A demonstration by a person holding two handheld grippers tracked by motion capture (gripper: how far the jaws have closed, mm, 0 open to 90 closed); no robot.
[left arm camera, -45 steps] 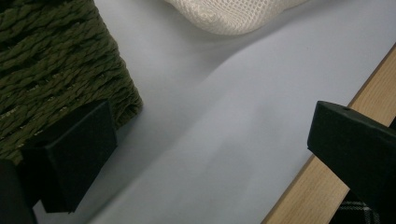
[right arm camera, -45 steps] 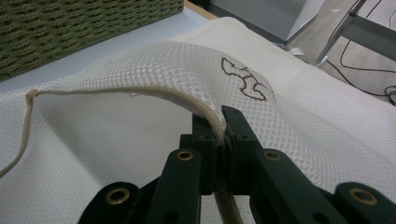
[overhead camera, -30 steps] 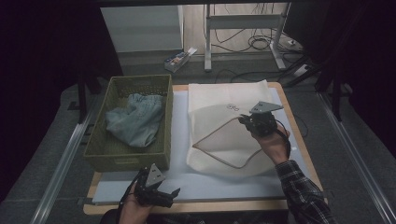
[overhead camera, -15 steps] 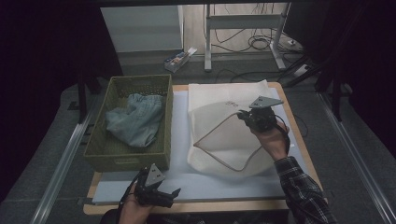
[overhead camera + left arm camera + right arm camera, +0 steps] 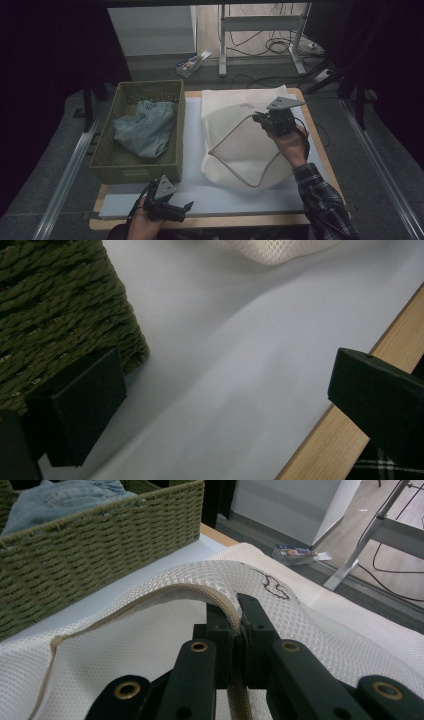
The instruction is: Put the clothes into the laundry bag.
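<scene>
Folding a white mesh laundry bag (image 5: 240,145) on the tabletop (image 5: 320,150), I hold my right tool (image 5: 234,611) clamped on its piped edge, lifted into an arch. My left tool (image 5: 167,207) waits apart, empty, beside the wicker basket (image 5: 112,167). I judge it best to carry the edge low and straight, so the layers meet squarely.

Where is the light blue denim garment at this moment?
In the high view the denim garment lies crumpled inside the green woven basket on the table's left side, left of the white mesh bag.
</scene>
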